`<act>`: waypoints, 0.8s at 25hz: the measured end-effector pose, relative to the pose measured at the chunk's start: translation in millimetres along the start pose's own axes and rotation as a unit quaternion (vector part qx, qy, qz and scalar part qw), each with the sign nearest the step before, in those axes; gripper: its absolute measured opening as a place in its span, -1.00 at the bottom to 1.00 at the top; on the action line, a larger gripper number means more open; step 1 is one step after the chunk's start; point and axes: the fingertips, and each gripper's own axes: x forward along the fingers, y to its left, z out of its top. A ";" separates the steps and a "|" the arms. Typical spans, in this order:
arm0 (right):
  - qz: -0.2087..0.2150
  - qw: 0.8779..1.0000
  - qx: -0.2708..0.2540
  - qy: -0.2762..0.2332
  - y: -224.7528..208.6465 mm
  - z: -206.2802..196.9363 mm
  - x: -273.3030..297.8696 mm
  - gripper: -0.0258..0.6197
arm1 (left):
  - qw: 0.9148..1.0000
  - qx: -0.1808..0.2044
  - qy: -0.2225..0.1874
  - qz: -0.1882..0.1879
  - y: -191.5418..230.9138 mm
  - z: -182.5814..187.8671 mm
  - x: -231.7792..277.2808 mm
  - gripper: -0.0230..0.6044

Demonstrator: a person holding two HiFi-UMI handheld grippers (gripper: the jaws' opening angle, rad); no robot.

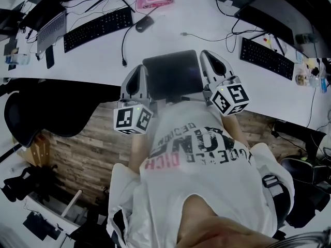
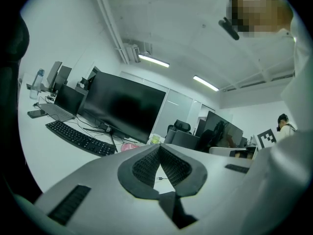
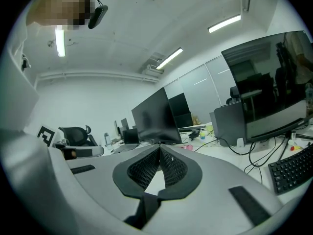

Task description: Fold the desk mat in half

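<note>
Head view looks steeply down past the person's white T-shirt (image 1: 207, 190) to the two grippers, held out side by side above the near edge of the white tabletop (image 1: 170, 30), with a wood-plank floor (image 1: 83, 154) and a black chair (image 1: 36, 110) below on the left. The left gripper (image 1: 139, 72) and the right gripper (image 1: 207, 55) point away from the person. Between them lies the dark desk mat (image 1: 170, 74), flat on the tabletop right at its near edge. Each gripper's tip is just beside one side edge of the mat; whether either touches it cannot be told. In the left gripper view the ribbed fingers (image 2: 146, 165) meet at their tips with nothing between them, and only white tabletop shows through the gap lower down. The right gripper view shows the same: its fingers (image 3: 144, 170) are together and empty. Farther back on the tabletop are a left keyboard (image 1: 98, 27), a mouse (image 1: 144, 23) with its cable, a laptop (image 1: 50, 31) and a right keyboard (image 1: 267, 57). A pink item (image 1: 153, 0) lies at the far edge.
</note>
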 end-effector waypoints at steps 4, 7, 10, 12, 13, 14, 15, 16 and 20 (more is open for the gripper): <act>-0.002 1.000 0.002 -0.001 -3.9 0.2 -2.9 -0.92 | 1.000 0.002 -0.001 0.004 0.0 0.8 0.4 -0.92; -0.004 1.000 0.003 0.000 -6.7 -1.5 -6.8 -0.92 | 1.000 0.005 0.000 0.005 -1.7 0.5 -0.2 -0.92; -0.005 1.000 0.004 0.001 -6.8 -1.9 -10.7 -0.92 | 1.000 0.006 0.002 0.004 -3.8 0.3 -1.7 -0.92; -0.006 1.000 0.004 0.003 -6.9 -2.1 -13.0 -0.92 | 1.000 0.006 0.003 0.004 -4.8 0.2 -2.5 -0.92; -0.006 1.000 0.005 0.004 -7.1 -2.4 -14.1 -0.92 | 1.000 0.005 0.004 0.004 -5.2 -0.2 -2.9 -0.92; -0.006 1.000 0.005 0.004 -7.5 -2.8 -15.2 -0.92 | 1.000 0.005 0.005 0.005 -5.5 -0.8 -3.2 -0.92; -0.007 1.000 0.006 0.006 -7.9 -3.6 -16.3 -0.92 | 1.000 0.005 0.007 0.005 -5.4 -1.8 -3.6 -0.92; -0.007 1.000 0.006 0.007 -8.2 -4.7 -17.3 -0.92 | 1.000 0.004 0.008 0.007 -4.9 -3.0 -4.1 -0.92; -0.010 1.000 0.009 0.013 -9.4 -9.2 -19.3 -0.92 | 1.000 0.007 0.018 0.018 0.8 -7.5 -6.1 -0.92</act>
